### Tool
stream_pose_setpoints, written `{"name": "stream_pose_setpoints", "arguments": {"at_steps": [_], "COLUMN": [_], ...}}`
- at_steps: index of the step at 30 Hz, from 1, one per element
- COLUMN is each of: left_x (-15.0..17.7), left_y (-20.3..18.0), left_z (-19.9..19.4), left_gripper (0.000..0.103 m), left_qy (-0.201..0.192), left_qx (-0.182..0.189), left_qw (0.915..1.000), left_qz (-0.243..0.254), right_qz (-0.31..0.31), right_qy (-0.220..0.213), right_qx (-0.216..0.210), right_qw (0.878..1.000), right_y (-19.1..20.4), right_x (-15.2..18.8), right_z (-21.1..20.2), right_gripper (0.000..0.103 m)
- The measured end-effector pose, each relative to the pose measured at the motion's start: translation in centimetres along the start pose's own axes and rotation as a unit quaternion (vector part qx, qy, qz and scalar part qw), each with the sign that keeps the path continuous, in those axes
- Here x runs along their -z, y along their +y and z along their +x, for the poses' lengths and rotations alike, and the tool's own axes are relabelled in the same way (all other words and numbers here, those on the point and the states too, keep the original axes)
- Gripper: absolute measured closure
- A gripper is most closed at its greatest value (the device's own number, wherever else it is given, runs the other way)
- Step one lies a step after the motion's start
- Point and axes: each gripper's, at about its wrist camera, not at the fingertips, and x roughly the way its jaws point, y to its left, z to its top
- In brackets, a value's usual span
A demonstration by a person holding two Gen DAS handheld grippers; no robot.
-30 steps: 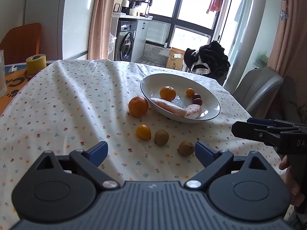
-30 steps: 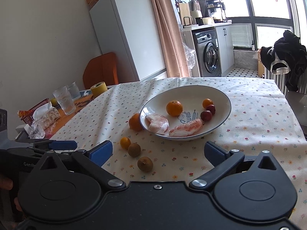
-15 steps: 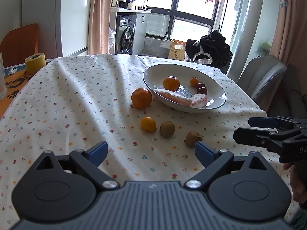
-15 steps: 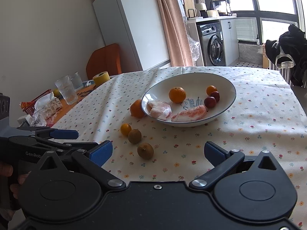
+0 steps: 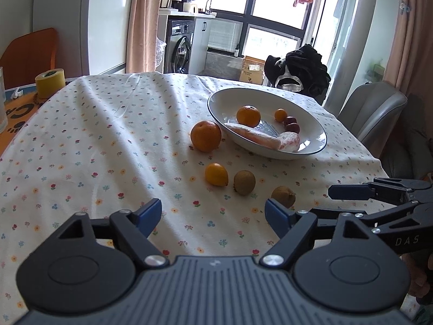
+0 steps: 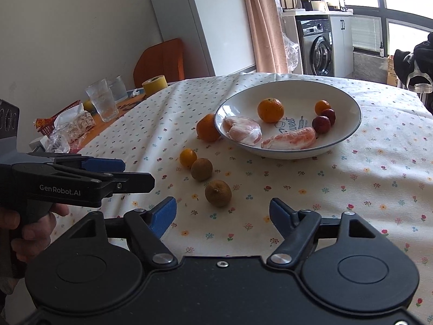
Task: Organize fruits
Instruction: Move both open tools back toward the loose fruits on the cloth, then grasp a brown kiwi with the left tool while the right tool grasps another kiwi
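Observation:
A white bowl (image 5: 311,124) (image 6: 349,103) on the flowered tablecloth holds a mandarin (image 6: 270,110), a tiny orange fruit, two dark red fruits (image 6: 321,124) and peeled citrus pieces (image 6: 289,140). Loose on the cloth lie a large orange (image 5: 205,136) beside the bowl, a small orange fruit (image 5: 216,174) (image 6: 188,157) and two brown kiwis (image 5: 244,182) (image 5: 283,196) (image 6: 217,193). My left gripper (image 5: 213,213) is open above the cloth, short of the loose fruit. My right gripper (image 6: 222,213) is open too, just short of the nearest kiwi.
At the table's left end stand two glasses (image 6: 102,103), a yellow tape roll (image 5: 50,81) and snack packets (image 6: 73,124). A grey chair (image 5: 370,113) stands at the right edge. An orange chair (image 6: 159,59) stands behind the table.
Both grippers have moved forward and lower toward the loose fruit, which looms larger now. Jaws stay open; no fruit has moved.

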Motion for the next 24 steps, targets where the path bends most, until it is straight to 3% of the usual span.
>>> {"name": "stream_pose_setpoints", "arguments": {"at_steps": [9, 11, 13, 16, 24], "left_x": [0.0, 0.0, -0.1, -0.2, -0.5], "left_y": [0.3, 0.4, 0.5, 0.4, -0.5], "left_z": [0.7, 0.9, 1.1, 1.5, 2.4], "left_gripper": [0.031, 0.034, 0.036, 0.037, 0.041], "left_qy": [0.002, 0.004, 0.006, 0.008, 0.012], "left_qx": [0.001, 0.002, 0.003, 0.004, 0.011], "left_qw": [1.0000, 1.0000, 0.9999, 0.9999, 0.9999], "left_qz": [-0.004, -0.007, -0.008, -0.007, -0.001], "right_qz": [-0.005, -0.008, -0.007, -0.008, 0.000], "right_qy": [0.014, 0.019, 0.026, 0.026, 0.020], "right_qx": [-0.010, -0.014, -0.017, -0.006, -0.005], "right_qw": [1.000, 1.000, 0.999, 1.000, 1.000], "right_y": [0.2, 0.3, 0.2, 0.0, -1.0], "right_x": [0.0, 0.0, 0.1, 0.1, 0.1], "right_z": [1.6, 2.1, 2.5, 2.6, 1.9], "right_gripper": [0.046, 0.054, 0.079, 0.100, 0.103]}}
